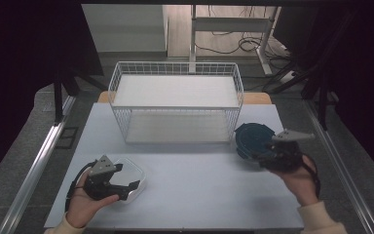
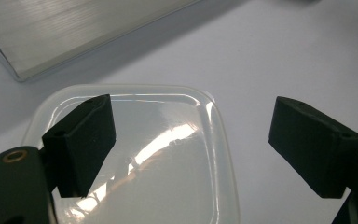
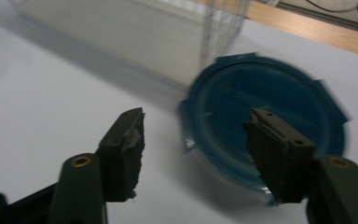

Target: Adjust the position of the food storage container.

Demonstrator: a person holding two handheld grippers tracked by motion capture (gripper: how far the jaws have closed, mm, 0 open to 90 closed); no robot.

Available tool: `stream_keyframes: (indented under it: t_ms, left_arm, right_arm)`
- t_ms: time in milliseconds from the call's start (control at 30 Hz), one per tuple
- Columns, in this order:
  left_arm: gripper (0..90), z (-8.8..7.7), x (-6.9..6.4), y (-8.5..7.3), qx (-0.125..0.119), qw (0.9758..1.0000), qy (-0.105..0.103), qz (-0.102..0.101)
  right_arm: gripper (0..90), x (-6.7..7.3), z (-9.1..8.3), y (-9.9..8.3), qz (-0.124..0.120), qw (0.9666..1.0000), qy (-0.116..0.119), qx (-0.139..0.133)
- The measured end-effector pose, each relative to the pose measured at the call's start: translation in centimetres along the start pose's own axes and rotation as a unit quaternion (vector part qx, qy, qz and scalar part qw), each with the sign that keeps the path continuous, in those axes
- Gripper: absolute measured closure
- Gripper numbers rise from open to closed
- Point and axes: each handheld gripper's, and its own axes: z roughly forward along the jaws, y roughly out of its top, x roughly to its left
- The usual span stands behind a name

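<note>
Clear plastic lid [image 1: 129, 176] lies flat at the near left of the tabletop [image 1: 195, 180]; blue round lid [image 1: 251, 140] sits at right beside the wire basket [image 1: 175, 100]. Both judged light, thin, slippery and somewhat flexible; best taken by the rim. Left gripper [image 1: 125, 182] hovers low over the clear lid, jaws wide, one over the lid and one past its edge. Right gripper [image 3: 193, 149], tilted toward the blue lid, stands half-open, holding nothing

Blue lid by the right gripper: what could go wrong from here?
The right gripper straddles the blue lid's rim with open jaws, so a shallow pinch may slip. The wire basket stands close beside the lid and could be bumped. The left gripper is open over a slick clear lid.
</note>
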Motion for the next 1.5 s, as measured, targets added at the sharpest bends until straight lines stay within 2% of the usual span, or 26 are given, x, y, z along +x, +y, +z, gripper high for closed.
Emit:
stream_keyframes:
  t_ms: [33,67,167,333,400,500,567,600,633,733,800,900,1067,1100,1267,1333,1433,1500]
  left_arm:
    - [14.6,0.0,0.0,0.0,0.001,1.0000,0.000,0.001]
    - [14.6,0.1,-0.1,0.0,0.002,1.0000,0.000,-0.001]
    - [14.6,0.1,-0.1,0.0,0.002,1.0000,-0.004,-0.003]
    - [14.7,0.0,0.0,-0.2,0.003,1.0000,-0.003,-0.007]
    - [14.7,0.1,0.0,-0.3,0.003,0.9999,-0.005,-0.008]
    - [14.7,0.0,0.0,-0.3,0.002,0.9999,-0.008,-0.009]
    - [14.8,-0.1,0.1,-0.3,0.000,0.9999,-0.009,-0.010]
    - [14.8,-0.1,0.1,-0.3,0.000,0.9999,-0.010,-0.011]
    - [14.8,0.0,0.1,-0.3,-0.001,0.9999,-0.010,-0.012]
    - [14.9,0.1,0.2,-0.3,0.001,0.9998,-0.014,-0.014]
    - [15.0,0.1,0.2,-0.3,-0.001,0.9996,-0.023,-0.016]
    - [15.1,0.0,0.3,-0.3,-0.002,0.9996,-0.021,-0.018]
    - [15.2,0.0,0.5,-0.3,-0.004,0.9995,-0.023,-0.023]
    - [15.2,0.0,0.6,-0.4,-0.006,0.9993,-0.026,-0.027]
    - [15.3,0.1,0.7,-0.4,-0.006,0.9993,-0.023,-0.030]
    - [15.3,0.1,0.7,-0.4,-0.005,0.9993,-0.023,-0.030]
    - [15.4,0.2,0.8,-0.5,-0.003,0.9993,-0.022,-0.031]
    - [15.4,0.2,0.8,-0.5,-0.003,0.9993,-0.022,-0.030]
  right_arm:
    - [42.1,-1.5,0.2,1.0,0.007,0.9999,-0.005,0.007]
    - [42.1,-1.5,0.2,1.0,0.007,0.9999,-0.005,0.007]
    - [42.1,-3.0,0.5,2.3,0.008,0.9996,-0.016,0.021]
    - [46.3,-5.4,1.6,3.7,0.014,0.9989,-0.014,0.042]
    - [47.0,-5.8,1.9,3.8,0.017,0.9985,-0.017,0.050]
    - [55.3,-7.4,3.3,4.1,0.025,0.9968,-0.029,0.070]
    - [58.6,-7.7,3.6,4.2,0.022,0.9964,-0.034,0.074]
    - [64.7,-8.2,4.2,4.5,0.010,0.9954,-0.044,0.085]
    - [64.7,-8.2,4.2,4.5,0.010,0.9954,-0.044,0.085]
    - [75.1,-9.1,5.2,5.0,-0.012,0.9926,-0.056,0.107]
    - [81.8,-9.7,6.0,5.3,-0.023,0.9914,-0.057,0.116]
    - [88.9,-10.4,7.5,5.9,-0.044,0.9885,-0.059,0.133]
    - [89.4,-11.0,9.0,6.3,-0.051,0.9885,-0.058,0.130]
    - [89.4,-11.4,9.9,6.3,-0.050,0.9874,-0.058,0.138]
    - [89.2,-11.9,11.8,6.2,-0.025,0.9897,-0.039,0.135]
    - [89.2,-11.9,12.1,6.2,-0.027,0.9899,-0.037,0.134]
    - [89.4,-11.7,13.0,6.3,-0.035,0.9874,-0.035,0.151]
    - [89.6,-11.6,13.6,6.3,-0.045,0.9849,-0.042,0.162]
